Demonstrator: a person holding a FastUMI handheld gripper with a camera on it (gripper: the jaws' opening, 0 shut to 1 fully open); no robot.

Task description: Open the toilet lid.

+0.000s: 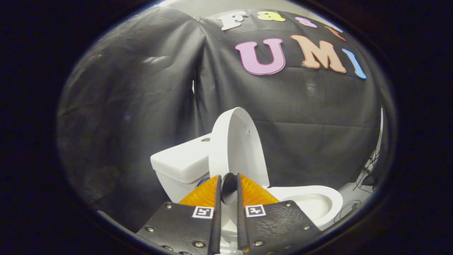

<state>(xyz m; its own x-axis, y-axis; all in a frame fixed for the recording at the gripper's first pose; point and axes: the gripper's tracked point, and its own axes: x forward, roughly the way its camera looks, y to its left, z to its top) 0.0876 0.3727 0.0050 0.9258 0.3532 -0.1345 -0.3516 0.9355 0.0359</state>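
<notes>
Black cloth wall behind one toilet (308, 203) — lid (235, 145) upright — gripper (229, 184) jaws nearly closed.

Staged recording booth, not a real bathroom, walls draped in creased black cloth (141, 106), white toilet (311, 202) with tank (184, 163) and raised lid (235, 145) set against it, loose cables (366, 173) seen on pale floor (354, 198) beside bowl

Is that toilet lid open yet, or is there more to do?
Nearly done. The lid stands upright against the tank, and the bowl lies uncovered. The gripper has its fingers close around a small dark knob by the lid's lower edge. Left: let go and pull away.
</notes>
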